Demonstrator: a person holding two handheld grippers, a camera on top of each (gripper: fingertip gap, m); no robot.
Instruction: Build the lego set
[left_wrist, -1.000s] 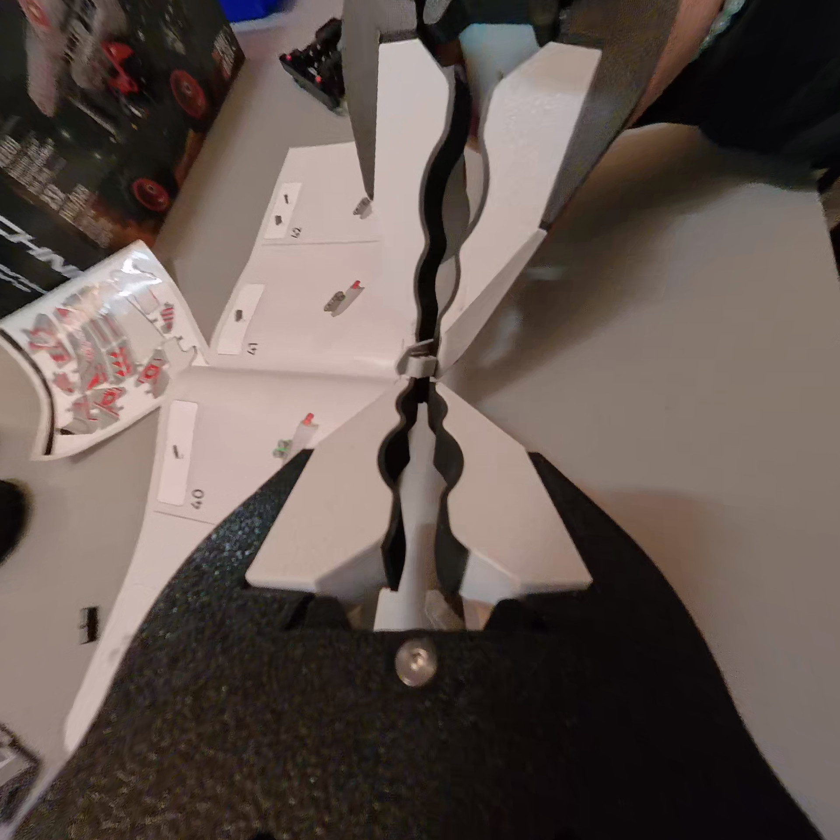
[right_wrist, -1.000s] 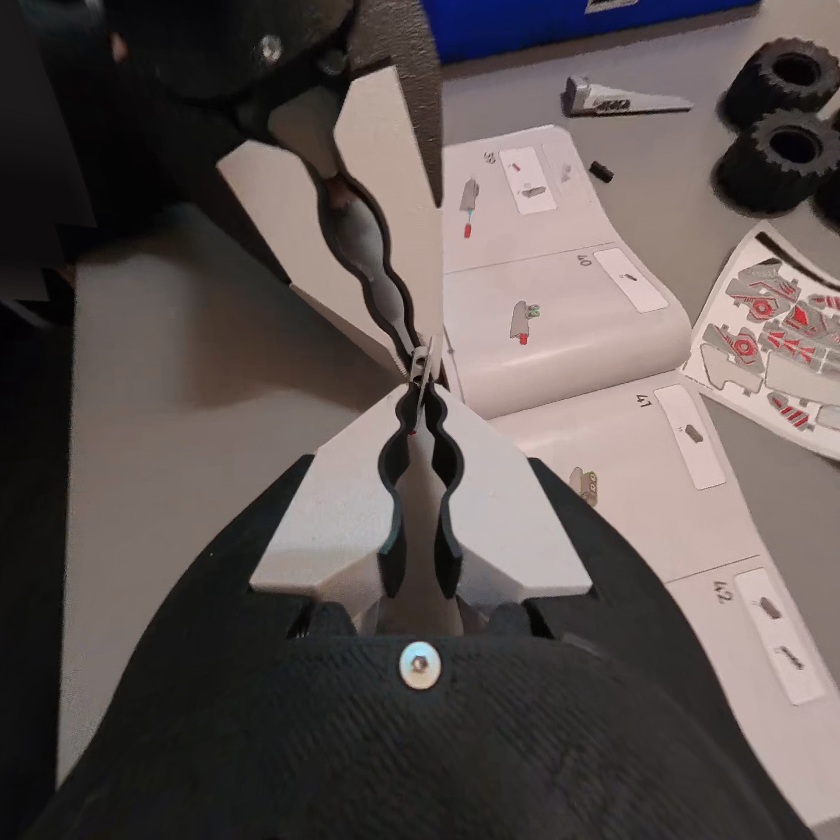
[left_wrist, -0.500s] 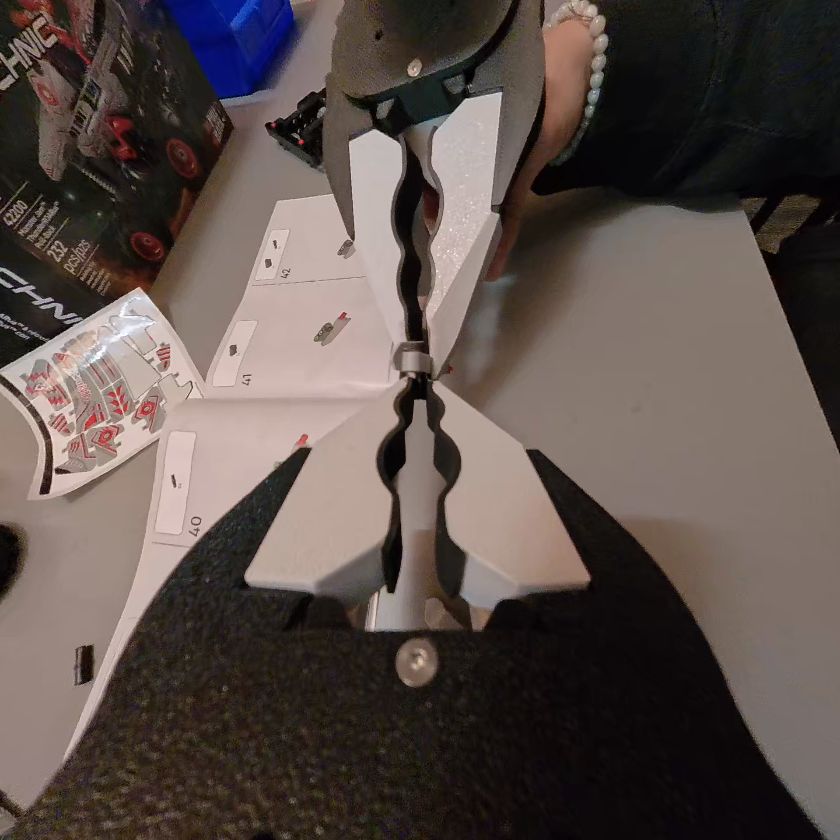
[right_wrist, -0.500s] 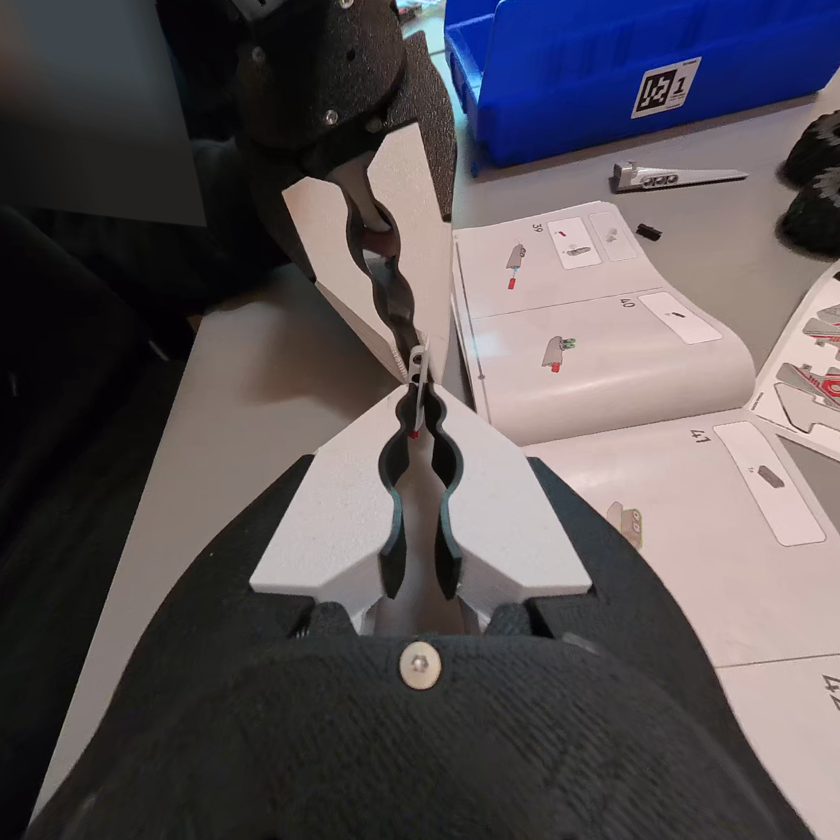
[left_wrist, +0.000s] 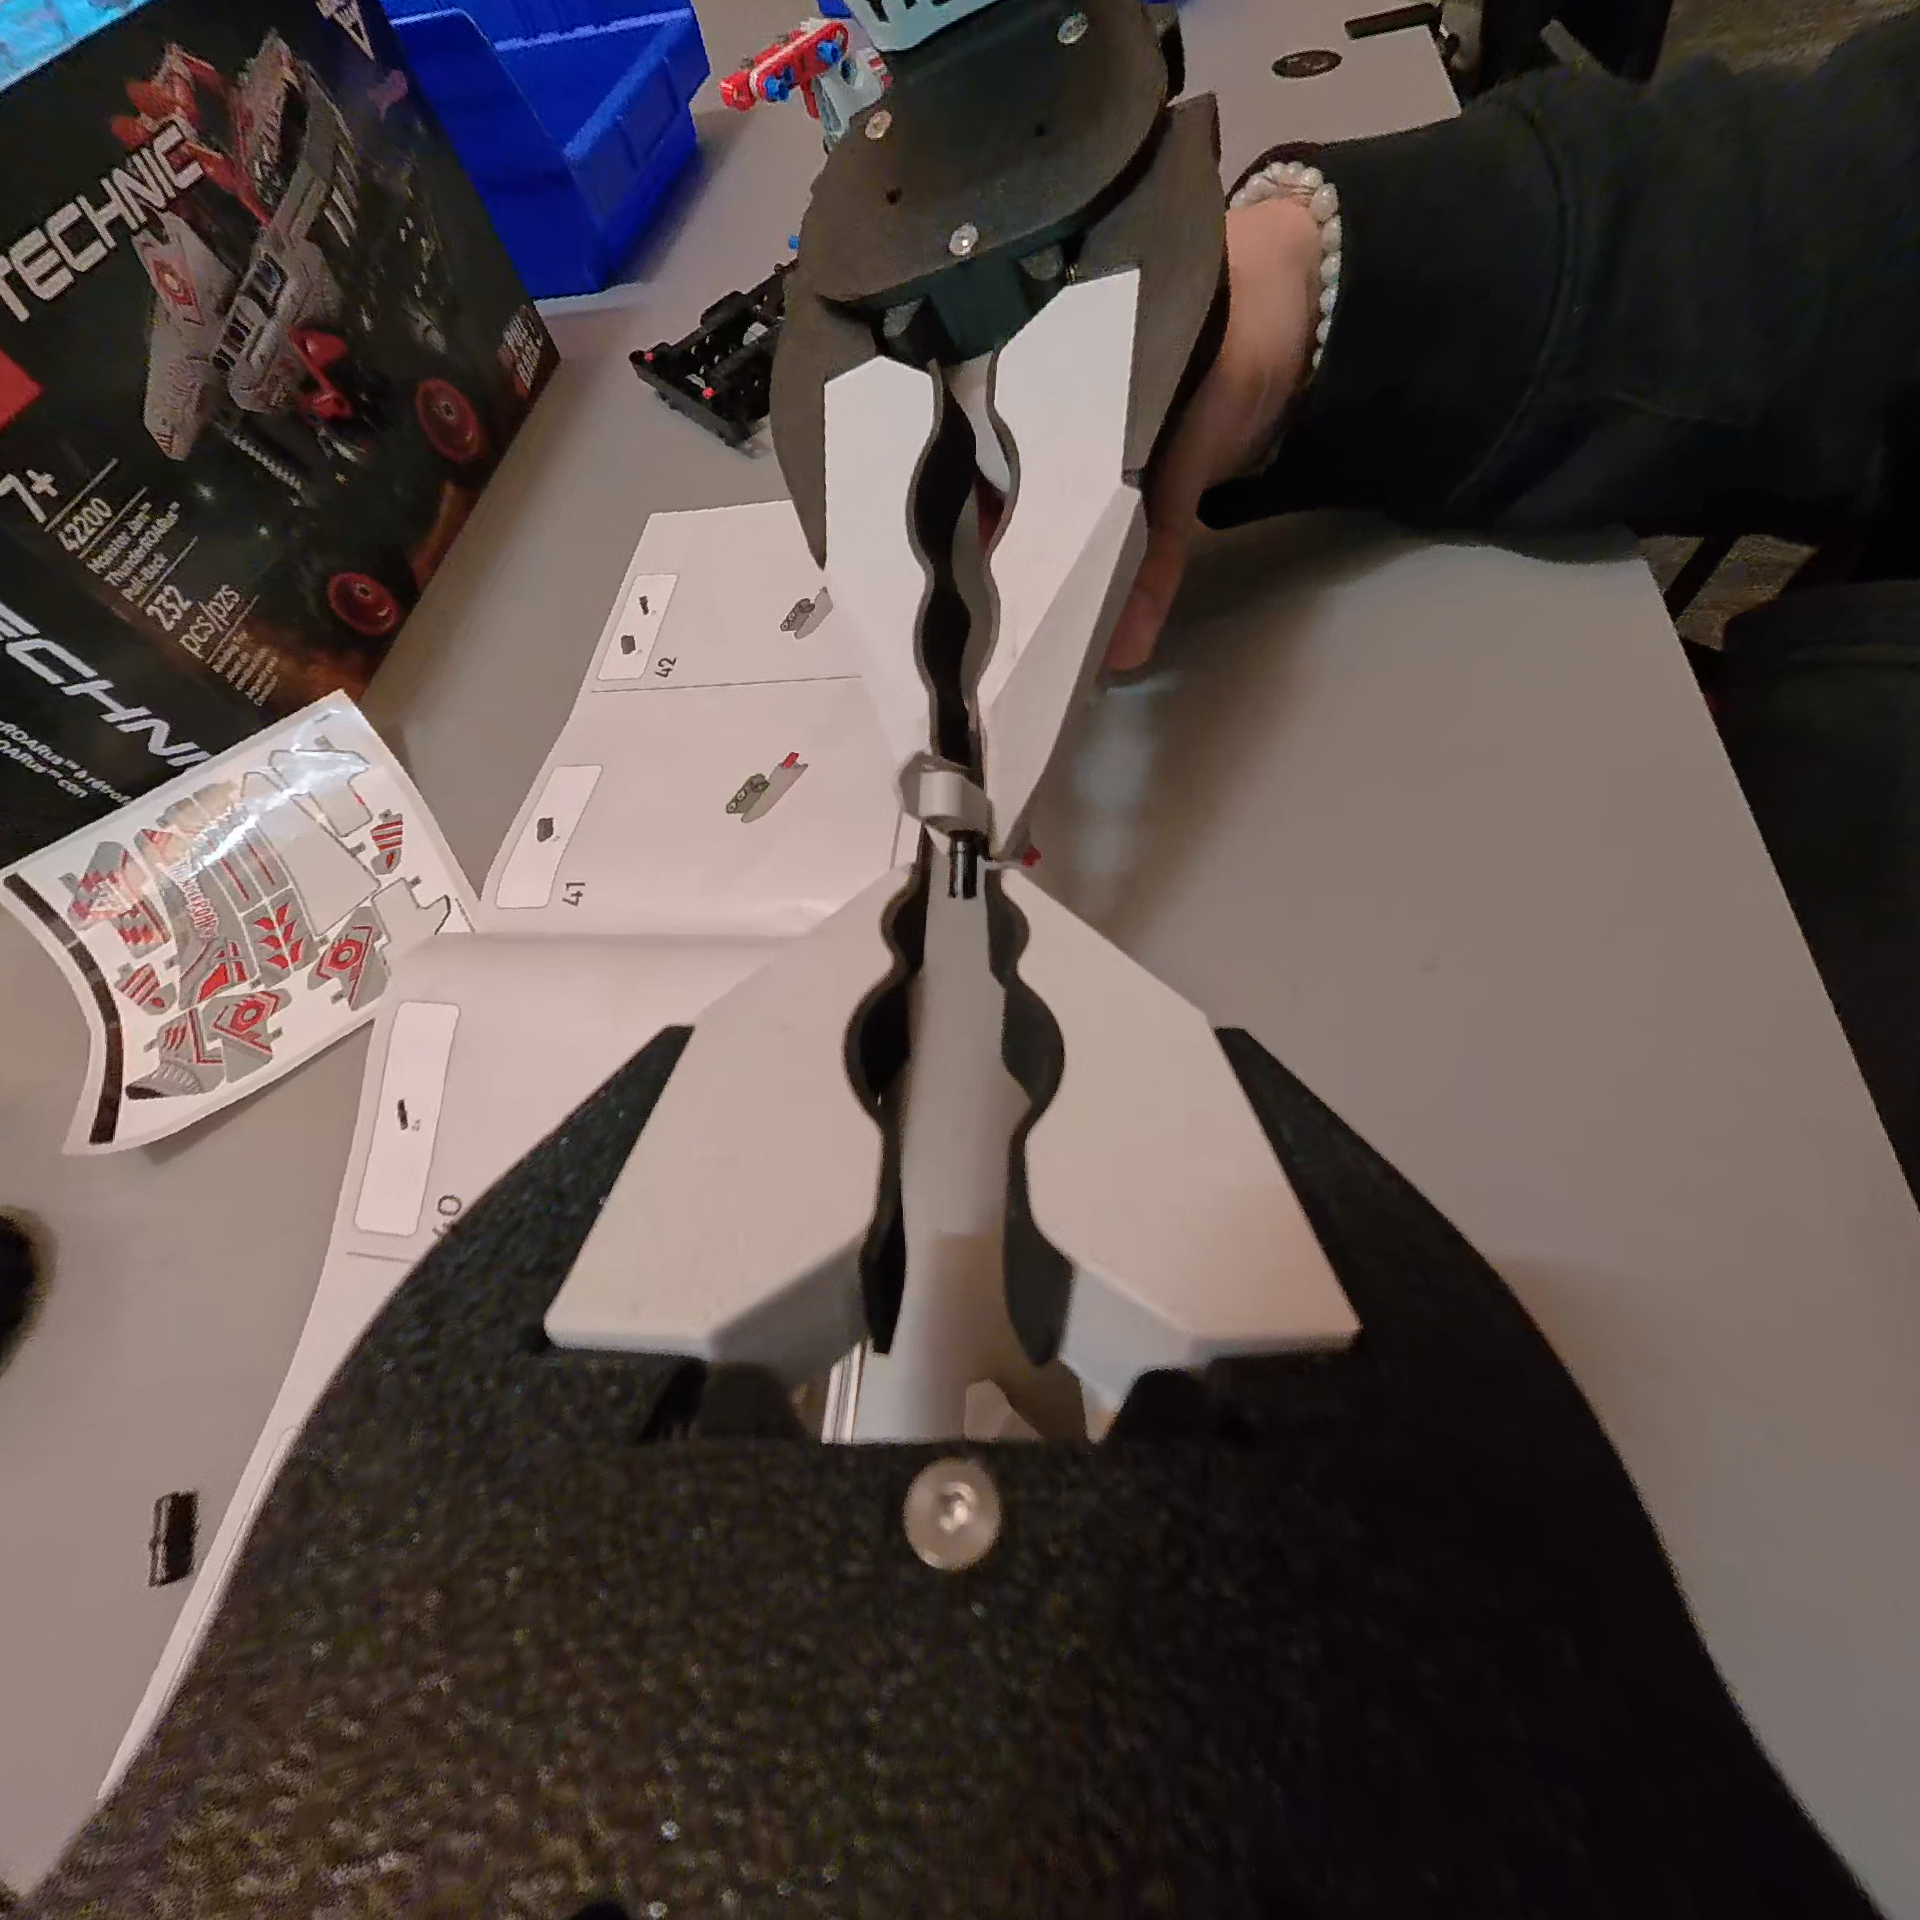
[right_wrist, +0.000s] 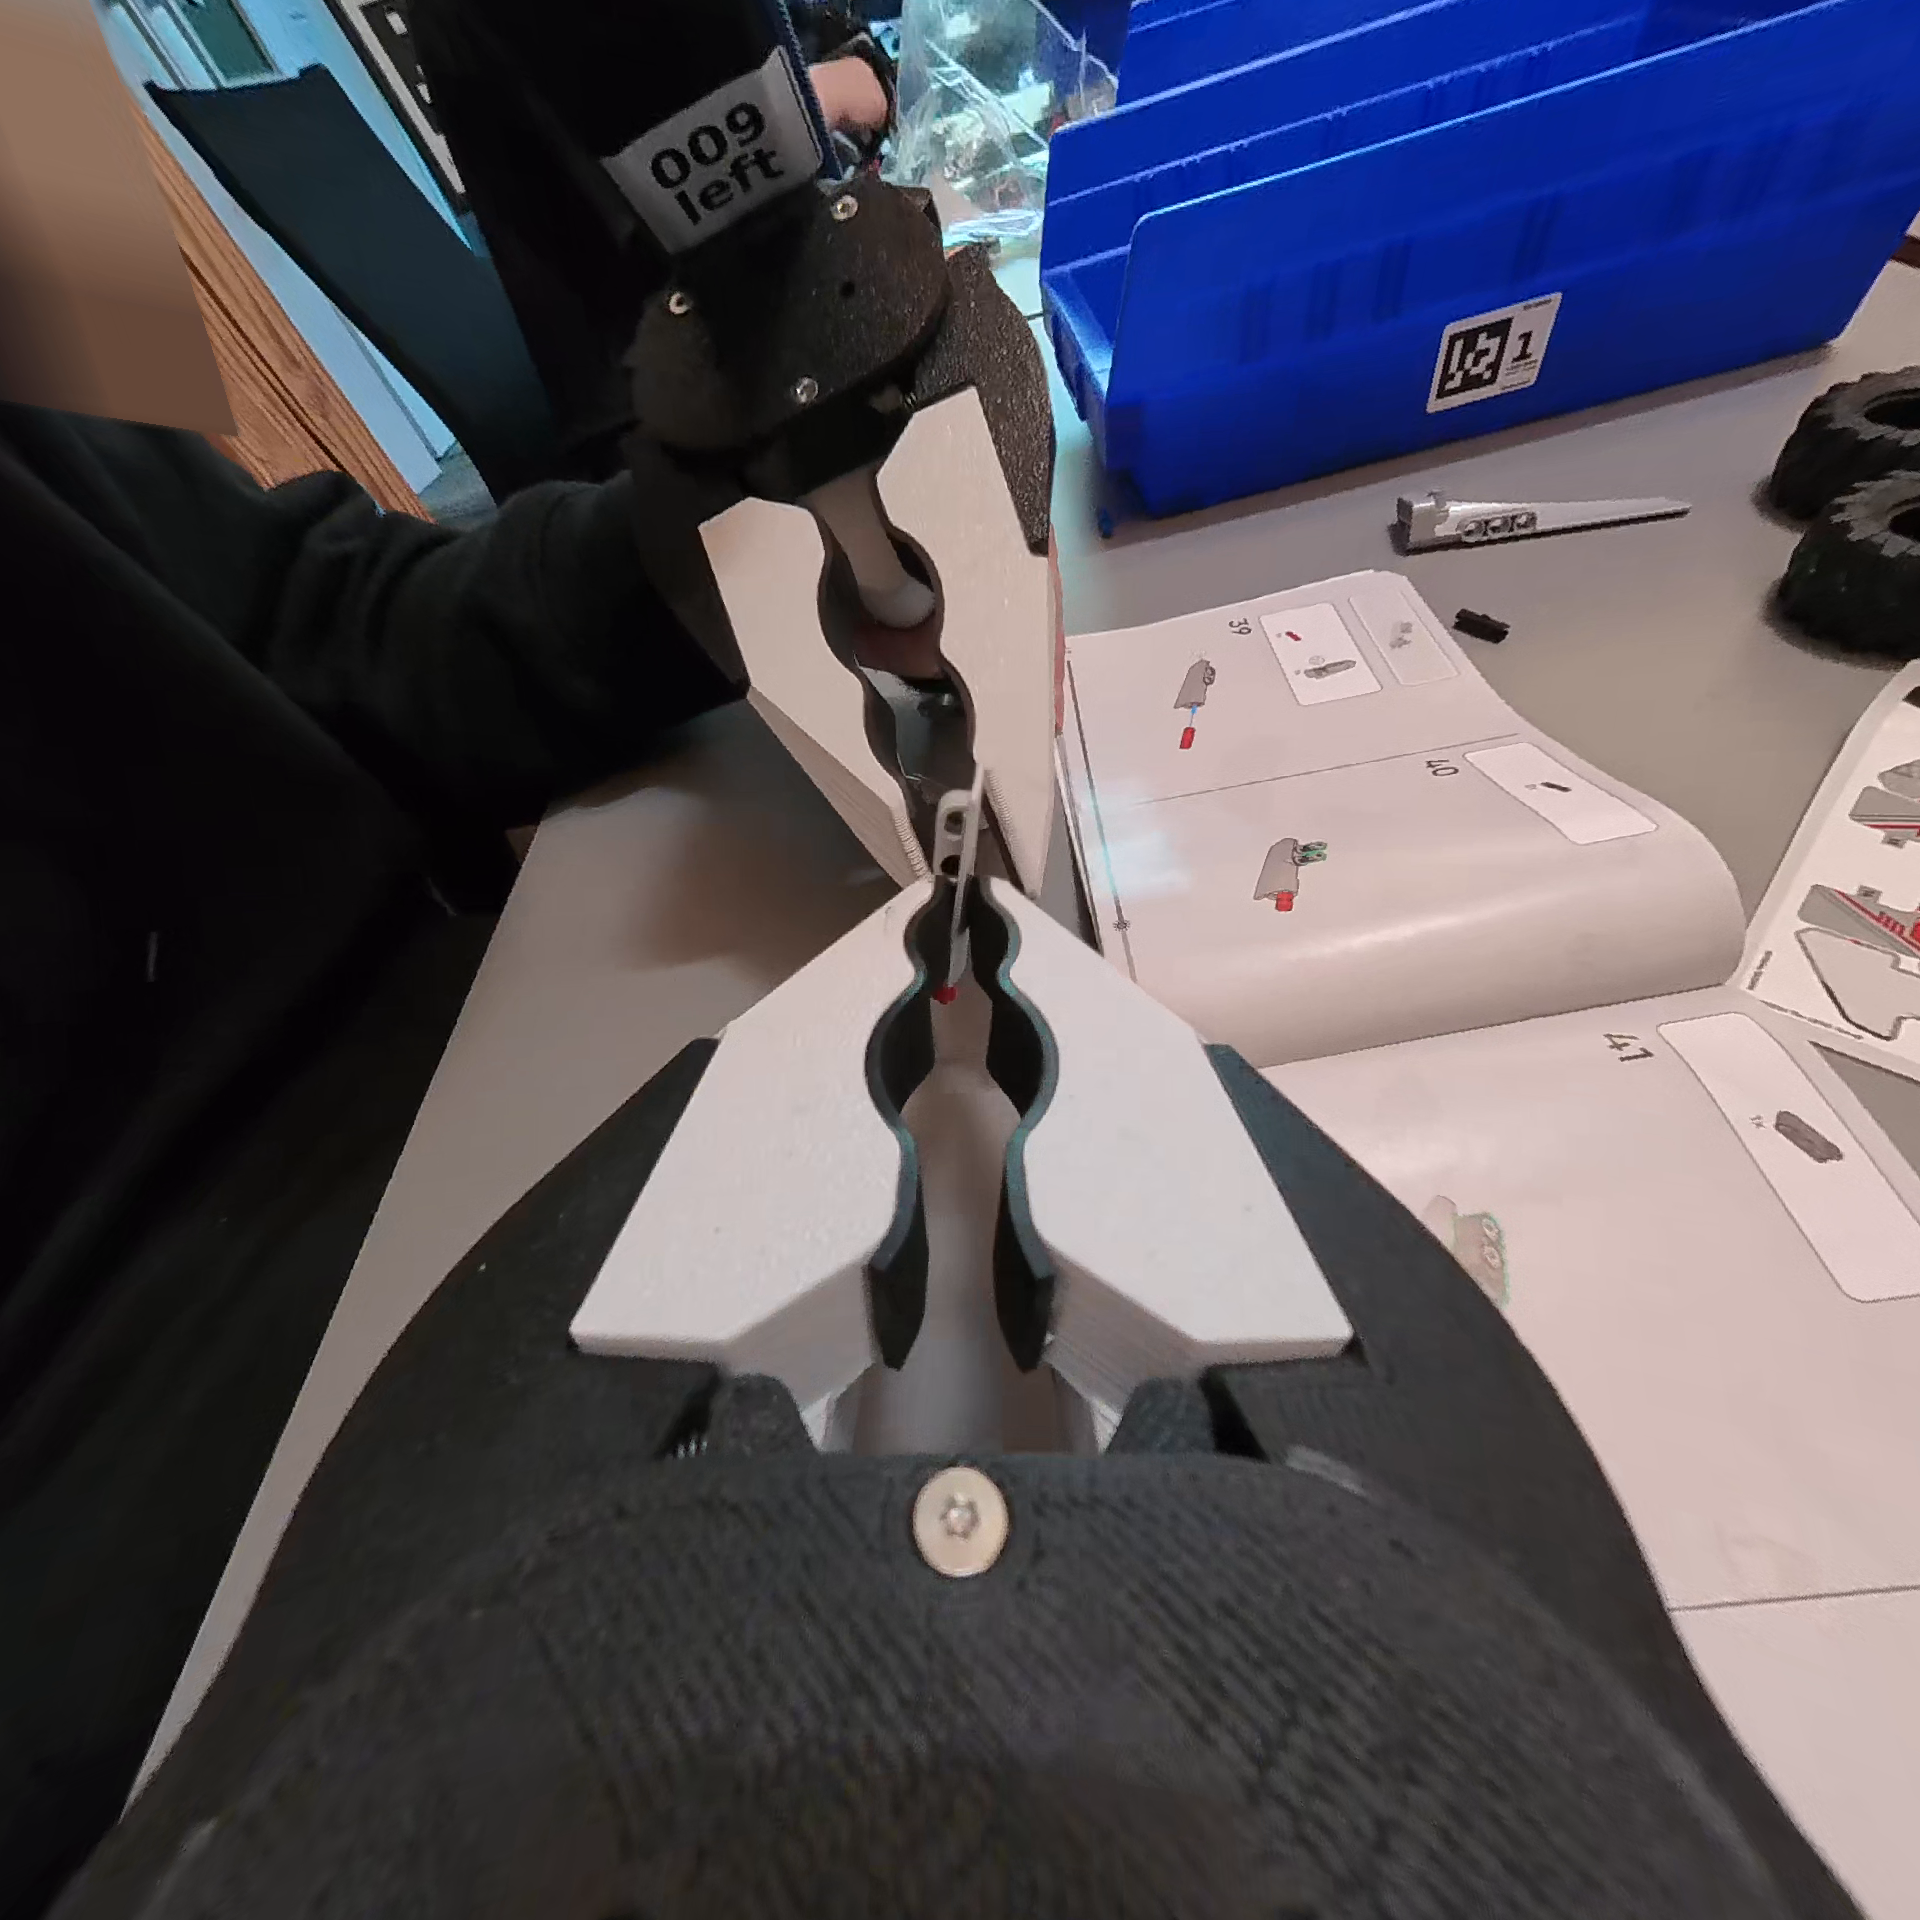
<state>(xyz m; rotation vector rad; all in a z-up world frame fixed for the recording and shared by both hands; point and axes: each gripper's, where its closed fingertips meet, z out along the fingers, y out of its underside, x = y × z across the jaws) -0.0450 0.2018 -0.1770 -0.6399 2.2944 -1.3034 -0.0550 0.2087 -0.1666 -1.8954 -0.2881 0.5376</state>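
Note:
My left gripper (left_wrist: 954, 883) is shut on a small black pin (left_wrist: 958, 868) at its tips. My right gripper (right_wrist: 958, 899) is shut on a thin light grey lego piece (right_wrist: 956, 831) with a red pin end (right_wrist: 943, 994) between its pads. The two grippers meet tip to tip above the table. In the left wrist view the right gripper (left_wrist: 961, 769) comes in from the top, and the grey piece (left_wrist: 940, 805) sits against the black pin. In the right wrist view the left gripper (right_wrist: 961, 816) comes in from above; the pin is hidden there.
An open instruction booklet (left_wrist: 727, 748) lies under the grippers, a sticker sheet (left_wrist: 229, 914) and the set's box (left_wrist: 208, 364) to its left. Blue bins (right_wrist: 1455, 260), black tyres (right_wrist: 1860, 520), a grey wedge piece (right_wrist: 1527, 514) and a black chassis part (left_wrist: 717, 364) stand around. Only a small space, under 4 cm, lies between the two pairs of fingers.
Both grippers have stayed tip to tip while drawing back from each other. The black pin now shows between the left tips and the grey piece.

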